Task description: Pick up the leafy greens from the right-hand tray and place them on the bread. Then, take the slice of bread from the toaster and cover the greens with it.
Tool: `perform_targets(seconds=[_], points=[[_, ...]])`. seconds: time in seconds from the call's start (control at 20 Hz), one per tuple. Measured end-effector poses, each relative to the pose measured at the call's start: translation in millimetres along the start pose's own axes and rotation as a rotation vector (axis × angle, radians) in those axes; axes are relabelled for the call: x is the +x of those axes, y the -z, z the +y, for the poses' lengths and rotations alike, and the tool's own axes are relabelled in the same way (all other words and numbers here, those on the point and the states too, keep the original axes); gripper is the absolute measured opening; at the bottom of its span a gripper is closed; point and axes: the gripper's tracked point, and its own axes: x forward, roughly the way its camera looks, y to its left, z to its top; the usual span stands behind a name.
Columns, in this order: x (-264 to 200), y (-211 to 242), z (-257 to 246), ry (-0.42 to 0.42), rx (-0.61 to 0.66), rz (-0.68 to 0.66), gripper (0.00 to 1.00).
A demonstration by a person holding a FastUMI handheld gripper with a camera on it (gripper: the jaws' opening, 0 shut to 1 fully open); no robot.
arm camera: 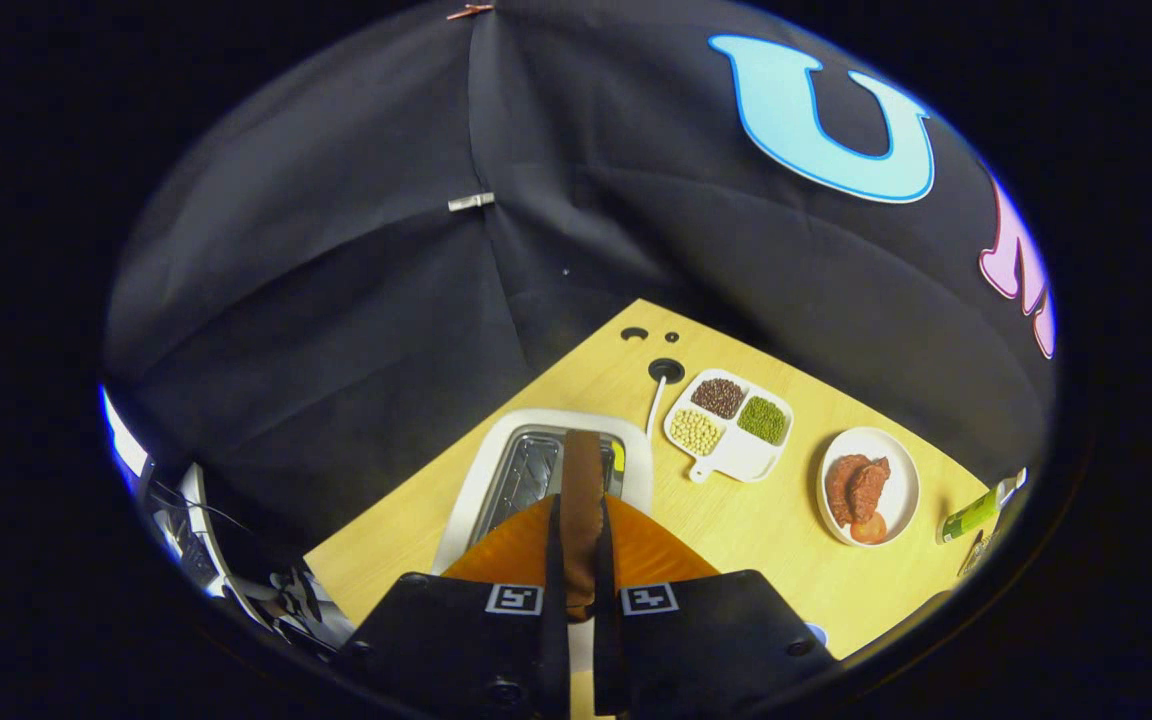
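I look steeply down on a wooden table (746,545). A slice of bread (581,470) with a brown crust stands edge-on between my two fingers, and my gripper (581,545) is shut on it. The slice hangs just above the white toaster (491,470), whose metal slot (531,470) lies open directly beneath it. The slice's lower part is hidden by my fingers.
To the right of the toaster sits a white divided tray (736,462) holding dark, green and pale beans. Further right is a white plate (904,480) with reddish-brown food. A green tube (971,515) lies at the table's right edge. A cable hole (666,370) is behind the toaster.
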Motion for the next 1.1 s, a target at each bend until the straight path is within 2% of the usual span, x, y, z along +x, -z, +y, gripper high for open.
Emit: perform_targets(seconds=[0.15,0.3,0.5,0.85,1.1], points=[[-37,-21,-9,-0.037,0.014,-0.081,0.14],[-76,-26,-34,-0.034,0.035,-0.129,0.14],[-127,-18,-81,0.028,0.06,-0.175,0.14],[-175,68,-162,0.176,0.205,-0.128,0.14],[-177,149,-196,0.248,0.345,-0.069,0.13]])
